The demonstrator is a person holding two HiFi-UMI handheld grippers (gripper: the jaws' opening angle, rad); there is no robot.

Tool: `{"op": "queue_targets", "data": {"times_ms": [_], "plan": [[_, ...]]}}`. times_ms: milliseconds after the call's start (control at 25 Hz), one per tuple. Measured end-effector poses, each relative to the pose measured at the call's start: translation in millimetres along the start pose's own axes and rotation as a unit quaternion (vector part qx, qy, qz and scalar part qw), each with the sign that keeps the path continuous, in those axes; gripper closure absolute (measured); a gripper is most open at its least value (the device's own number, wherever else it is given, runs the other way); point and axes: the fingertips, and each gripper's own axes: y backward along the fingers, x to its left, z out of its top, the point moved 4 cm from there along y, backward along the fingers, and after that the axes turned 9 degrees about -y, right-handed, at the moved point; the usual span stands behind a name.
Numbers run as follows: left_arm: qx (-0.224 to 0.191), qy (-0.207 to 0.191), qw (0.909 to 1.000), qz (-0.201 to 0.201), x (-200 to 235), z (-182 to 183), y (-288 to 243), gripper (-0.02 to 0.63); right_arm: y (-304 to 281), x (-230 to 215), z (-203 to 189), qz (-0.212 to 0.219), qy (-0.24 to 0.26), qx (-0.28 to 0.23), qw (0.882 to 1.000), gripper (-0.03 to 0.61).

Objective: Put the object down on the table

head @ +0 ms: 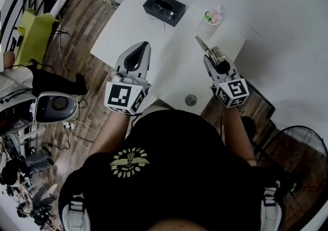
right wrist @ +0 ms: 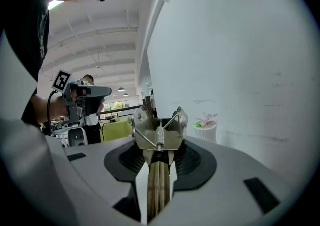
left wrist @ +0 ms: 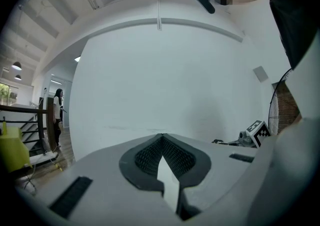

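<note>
White tabletop (head: 169, 63) beneath | right claw (head: 215, 59) clamps metal spring clip (right wrist: 159, 137) by handles | likely stiff, light, slick | left claw (head: 142, 46) closed, empty

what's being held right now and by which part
A metal spring clip, pinched by its long narrow end in the right gripper; the left gripper holds nothing.

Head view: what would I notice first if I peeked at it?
Probably the shiny metal spring clip pinched in the right gripper, seen against the near right part of the white table. Next, the black box with glasses inside near the table's far edge, and the little pot with a pink flower to its right.
</note>
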Motion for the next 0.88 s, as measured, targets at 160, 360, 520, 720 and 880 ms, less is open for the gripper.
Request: {"op": "queue_targets", "data": {"times_ms": [160, 360, 520, 720, 880], "plan": [[0.002, 0.002, 1.0, -0.002, -0.1, -0.1, -2.9, 0.606, -4.8, -8.0, -16.3, -0.007, -0.006, 0.019, 1.0, 0.436], [0.006, 0.005, 0.9999, -0.007, -5.7, -1.0, -3.5, 0.606, -8.7, -18.3, -44.1, -0.015, -0.015, 0.047, 0.999, 0.436], [0.006, 0.005, 0.9999, -0.014, -9.3, -1.5, -3.5, 0.606, -11.8, -25.3, -63.3, -0.02, -0.026, 0.067, 0.997, 0.436], [0.013, 0.01, 0.9997, -0.017, -11.7, -7.5, 1.2, 0.606, -13.6, -31.1, -89.5, -0.024, -0.045, 0.087, 0.995, 0.436], [0.015, 0.012, 0.9996, -0.021, -12.9, -9.4, 1.7, 0.606, -16.7, -40.1, -112.7, -0.034, -0.067, 0.105, 0.992, 0.436]]}}
